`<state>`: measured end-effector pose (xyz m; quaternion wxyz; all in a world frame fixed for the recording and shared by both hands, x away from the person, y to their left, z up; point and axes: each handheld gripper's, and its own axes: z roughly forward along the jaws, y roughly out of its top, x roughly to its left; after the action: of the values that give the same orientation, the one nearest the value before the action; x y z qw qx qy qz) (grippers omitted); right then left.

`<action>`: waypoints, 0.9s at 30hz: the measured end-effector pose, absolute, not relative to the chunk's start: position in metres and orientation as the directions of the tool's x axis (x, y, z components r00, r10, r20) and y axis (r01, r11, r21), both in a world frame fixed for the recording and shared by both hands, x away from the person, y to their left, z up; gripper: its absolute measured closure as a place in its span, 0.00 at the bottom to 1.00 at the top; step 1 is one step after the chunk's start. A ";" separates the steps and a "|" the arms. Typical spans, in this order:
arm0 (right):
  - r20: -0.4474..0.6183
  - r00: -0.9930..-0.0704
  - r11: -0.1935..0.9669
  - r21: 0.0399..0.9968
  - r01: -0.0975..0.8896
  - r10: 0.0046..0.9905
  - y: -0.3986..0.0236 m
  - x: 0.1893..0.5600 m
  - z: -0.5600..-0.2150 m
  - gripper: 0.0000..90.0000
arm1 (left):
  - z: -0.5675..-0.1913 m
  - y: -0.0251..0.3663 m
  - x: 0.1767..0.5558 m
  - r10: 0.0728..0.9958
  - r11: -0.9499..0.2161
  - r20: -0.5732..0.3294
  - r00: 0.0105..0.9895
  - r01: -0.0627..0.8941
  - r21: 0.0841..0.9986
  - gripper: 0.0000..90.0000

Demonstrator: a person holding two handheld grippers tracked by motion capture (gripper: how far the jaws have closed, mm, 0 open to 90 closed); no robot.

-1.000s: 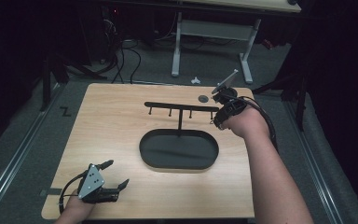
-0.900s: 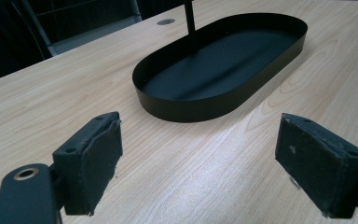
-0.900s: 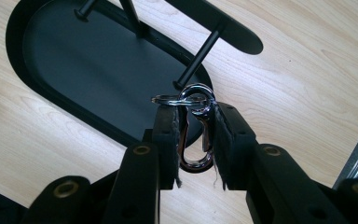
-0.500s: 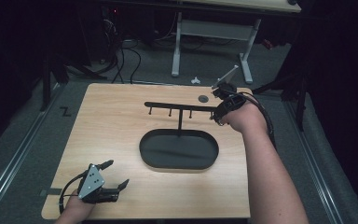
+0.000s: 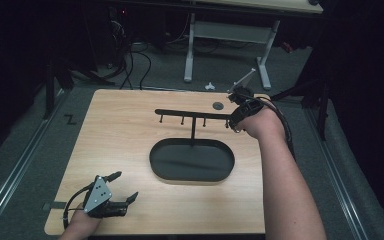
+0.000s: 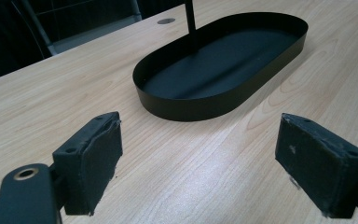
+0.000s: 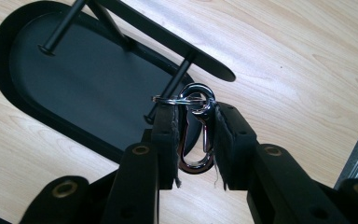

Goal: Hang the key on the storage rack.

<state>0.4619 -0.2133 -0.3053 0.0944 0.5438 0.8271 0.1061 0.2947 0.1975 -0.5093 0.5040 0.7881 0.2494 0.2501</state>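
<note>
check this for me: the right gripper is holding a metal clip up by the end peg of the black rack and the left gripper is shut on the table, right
Not quite. The left gripper is open, its jaws wide apart over bare table, as the left gripper view shows. The rest holds: the right gripper holds the metal clip by the end peg of the black rack.

Black hand-held gripper (image 5: 123, 190), grey triangular plate, brass-ringed screw holes, bare forearms

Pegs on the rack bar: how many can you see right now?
4. Three pegs hang in a row along the bar's left and middle; a fourth is at the right end, beside the held clip.
</note>
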 end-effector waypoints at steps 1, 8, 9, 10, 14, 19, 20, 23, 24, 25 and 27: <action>-0.040 -0.389 0.384 0.280 0.880 0.921 -0.214 0.462 -0.306 0.79 | -0.509 0.197 0.295 0.645 -0.367 0.144 0.750 0.139 0.920 0.17; -0.040 -0.382 0.378 0.272 0.885 0.923 -0.219 0.462 -0.311 0.79 | -0.510 0.197 0.295 0.645 -0.367 0.143 0.750 0.140 0.920 0.17; -0.041 -0.383 0.379 0.270 0.885 0.923 -0.219 0.462 -0.312 0.79 | -0.510 0.197 0.295 0.645 -0.369 0.146 0.751 0.138 0.919 0.17; -0.038 -0.382 0.378 0.267 0.886 0.923 -0.219 0.462 -0.315 0.79 | -0.510 0.197 0.294 0.644 -0.370 0.146 0.751 0.138 0.919 0.17; -0.028 -0.381 0.374 0.266 0.888 0.924 -0.221 0.463 -0.321 0.78 | -0.510 0.197 0.295 0.644 -0.370 0.147 0.751 0.138 0.919 0.17; -0.019 -0.384 0.375 0.262 0.889 0.923 -0.221 0.464 -0.323 0.77 | -0.510 0.197 0.295 0.645 -0.370 0.146 0.750 0.139 0.919 0.17; -0.024 -0.382 0.374 0.262 0.889 0.924 -0.220 0.464 -0.323 0.77 | -0.510 0.197 0.295 0.645 -0.370 0.146 0.750 0.139 0.918 0.17; -0.031 -0.379 0.373 0.267 0.889 0.925 -0.221 0.463 -0.322 0.77 | -0.510 0.197 0.295 0.644 -0.371 0.147 0.751 0.138 0.918 0.17; -0.035 -0.376 0.371 0.272 0.888 0.926 -0.220 0.463 -0.321 0.77 | -0.510 0.197 0.295 0.644 -0.371 0.147 0.751 0.138 0.918 0.17; -0.035 -0.377 0.372 0.273 0.887 0.926 -0.220 0.462 -0.320 0.77 | -0.510 0.197 0.294 0.643 -0.371 0.147 0.751 0.137 0.918 0.17; -0.034 -0.378 0.373 0.272 0.887 0.925 -0.220 0.461 -0.320 0.77 | -0.510 0.197 0.294 0.643 -0.371 0.147 0.752 0.138 0.918 0.17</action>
<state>0.4615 -0.2198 -0.3201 0.0909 0.5502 0.8235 0.1047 0.2945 0.1966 -0.5100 0.5032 0.7892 0.2472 0.2509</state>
